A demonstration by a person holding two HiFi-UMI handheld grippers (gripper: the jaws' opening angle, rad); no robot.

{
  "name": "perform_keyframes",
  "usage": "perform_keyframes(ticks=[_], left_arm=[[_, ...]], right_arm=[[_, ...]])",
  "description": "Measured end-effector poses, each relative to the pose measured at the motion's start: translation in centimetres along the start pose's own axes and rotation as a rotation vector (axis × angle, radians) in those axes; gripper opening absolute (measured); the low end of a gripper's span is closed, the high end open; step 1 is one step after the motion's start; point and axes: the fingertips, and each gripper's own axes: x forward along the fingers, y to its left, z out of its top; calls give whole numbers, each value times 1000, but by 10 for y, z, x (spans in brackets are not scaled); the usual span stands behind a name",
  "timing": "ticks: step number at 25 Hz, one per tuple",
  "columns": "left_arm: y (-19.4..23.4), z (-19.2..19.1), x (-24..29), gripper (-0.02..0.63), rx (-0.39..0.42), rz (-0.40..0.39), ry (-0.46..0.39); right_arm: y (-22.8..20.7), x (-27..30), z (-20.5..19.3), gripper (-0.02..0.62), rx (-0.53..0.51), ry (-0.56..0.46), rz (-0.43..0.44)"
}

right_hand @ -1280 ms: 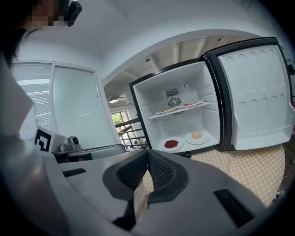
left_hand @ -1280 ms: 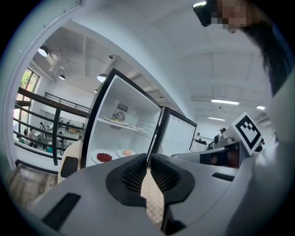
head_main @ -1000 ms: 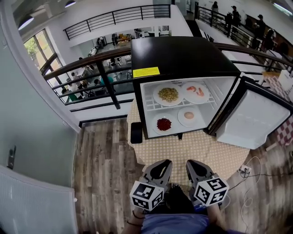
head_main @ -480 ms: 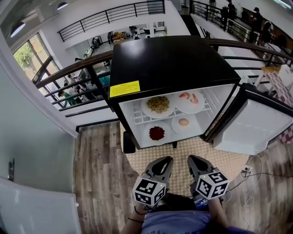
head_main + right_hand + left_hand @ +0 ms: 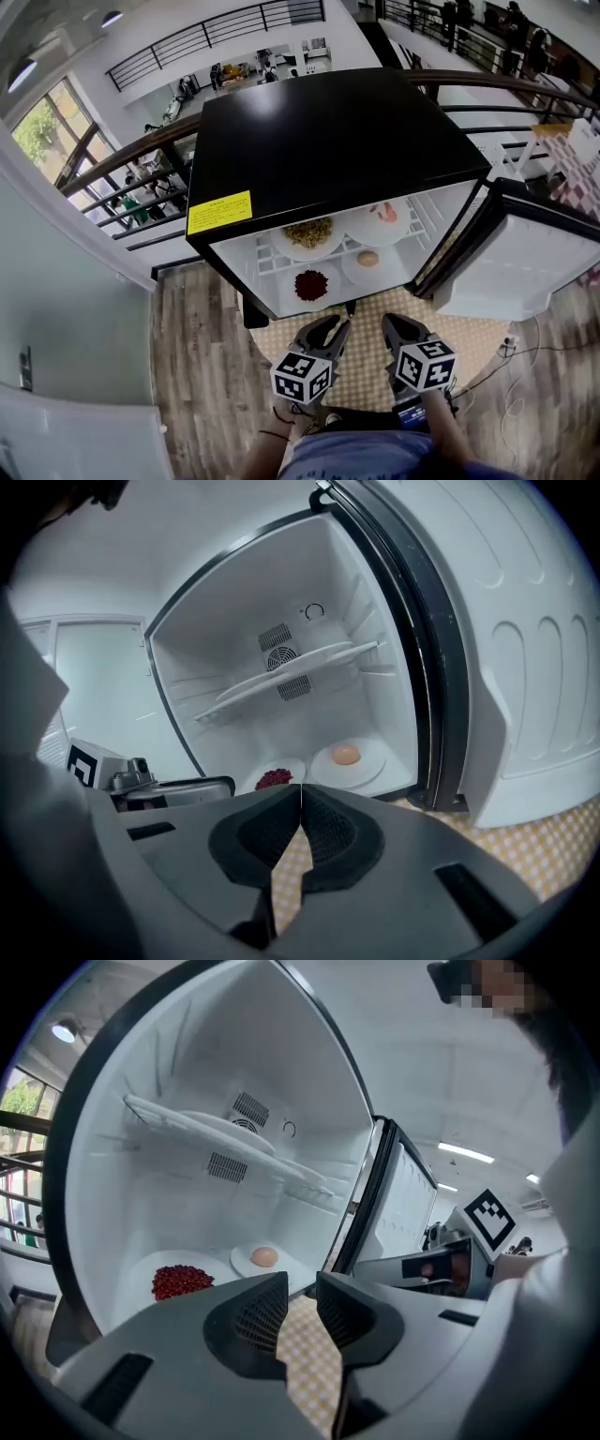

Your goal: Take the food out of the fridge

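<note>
The black mini fridge [image 5: 337, 131] stands open on the table. Its upper shelf carries a plate of yellowish food [image 5: 307, 232] and a plate of pink food [image 5: 382, 216]. Below lie a plate of red food [image 5: 310, 284] and a plate with a pale round item [image 5: 367, 260]. My left gripper [image 5: 323, 330] hovers before the fridge floor; its jaws have just been opening, with nothing between them, open. The red food [image 5: 181, 1279] lies ahead of it to the left. My right gripper [image 5: 398, 326] is shut and empty, aimed at the pale item [image 5: 346, 754].
The fridge door [image 5: 506, 253] hangs open to the right. A yellow checked cloth [image 5: 366, 352] covers the table in front. A dark flat object [image 5: 253, 309] stands by the fridge's left corner. A cable and socket [image 5: 511, 343] lie on the wooden floor at right.
Both grippers have moved forward and down toward the fridge opening, which now looks closer. The left jaws have parted; the right jaws stay together.
</note>
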Motion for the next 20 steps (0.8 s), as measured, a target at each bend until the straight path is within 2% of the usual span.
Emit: perform_keyframes(ticks=[6, 12, 13, 15, 20], left_arm=[[28, -13, 43, 89, 24, -6, 91], [42, -15, 79, 98, 15, -16, 144], [43, -14, 84, 98, 7, -18, 148], [45, -11, 92, 98, -11, -24, 148], [47, -7, 96, 98, -41, -19, 138]], right_arm=[[-38, 38, 12, 18, 46, -17, -67], [-81, 71, 9, 20, 204, -23, -143], [-86, 76, 8, 30, 231, -22, -146], [-94, 84, 7, 99, 282, -23, -146], [-110, 100, 8, 109, 340, -15, -193]])
